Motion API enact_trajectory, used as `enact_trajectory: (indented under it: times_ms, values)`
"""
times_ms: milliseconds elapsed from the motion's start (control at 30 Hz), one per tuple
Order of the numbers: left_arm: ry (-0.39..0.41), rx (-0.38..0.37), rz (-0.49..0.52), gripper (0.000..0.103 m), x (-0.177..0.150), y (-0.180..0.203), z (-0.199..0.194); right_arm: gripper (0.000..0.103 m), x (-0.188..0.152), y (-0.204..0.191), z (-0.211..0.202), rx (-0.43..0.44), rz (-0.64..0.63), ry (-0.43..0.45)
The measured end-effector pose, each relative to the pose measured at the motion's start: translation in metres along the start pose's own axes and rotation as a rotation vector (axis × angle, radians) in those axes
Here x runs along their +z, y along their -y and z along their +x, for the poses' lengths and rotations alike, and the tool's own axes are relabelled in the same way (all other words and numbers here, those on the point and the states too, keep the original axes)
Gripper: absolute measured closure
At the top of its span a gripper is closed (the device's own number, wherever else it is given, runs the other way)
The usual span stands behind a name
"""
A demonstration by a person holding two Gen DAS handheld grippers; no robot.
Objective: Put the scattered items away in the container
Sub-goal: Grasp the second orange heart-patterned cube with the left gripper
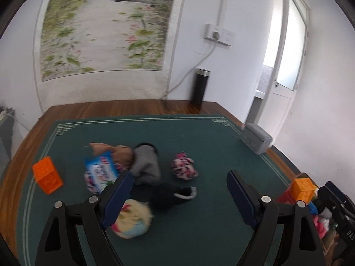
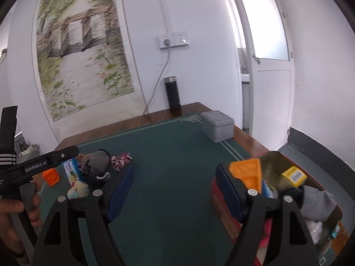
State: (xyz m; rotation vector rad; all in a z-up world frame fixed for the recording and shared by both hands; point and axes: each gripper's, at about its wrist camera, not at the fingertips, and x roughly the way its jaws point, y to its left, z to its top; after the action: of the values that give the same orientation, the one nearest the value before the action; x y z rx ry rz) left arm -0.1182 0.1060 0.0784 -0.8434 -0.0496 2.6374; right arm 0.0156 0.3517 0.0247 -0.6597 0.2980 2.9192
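Note:
Scattered items lie on the green mat: an orange block, a blue-white packet, a brown plush, a grey sock, a pink-white bundle, a black sock and a round pastel plush. My left gripper is open and empty above the black sock. My right gripper is open and empty beside the red container, which holds an orange block, a yellow box and a grey sock. The container also shows in the left wrist view.
A grey lidded box sits at the mat's far right corner. A black flask stands against the wall on the wooden table. The left gripper's handle and the hand show at the right view's left edge.

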Motion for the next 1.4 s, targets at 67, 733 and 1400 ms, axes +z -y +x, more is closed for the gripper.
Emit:
enact_trajectory:
  times_ms: [67,733,1400]
  values:
    - [0.007,0.087,-0.027,0.015,0.002,-0.037,-0.001,0.024,0.006,-0.02,0.014,0.017,-0.03,-0.005]
    - [-0.077,0.505,-0.283,0.0,-0.024,-0.216,0.061,0.024,-0.028,-0.082,0.123,-0.119,0.001,0.057]
    - [-0.096,0.383,-0.307,0.034,-0.034,-0.225,0.095,0.024,-0.036,-0.088,0.112,-0.116,-0.044,0.099]
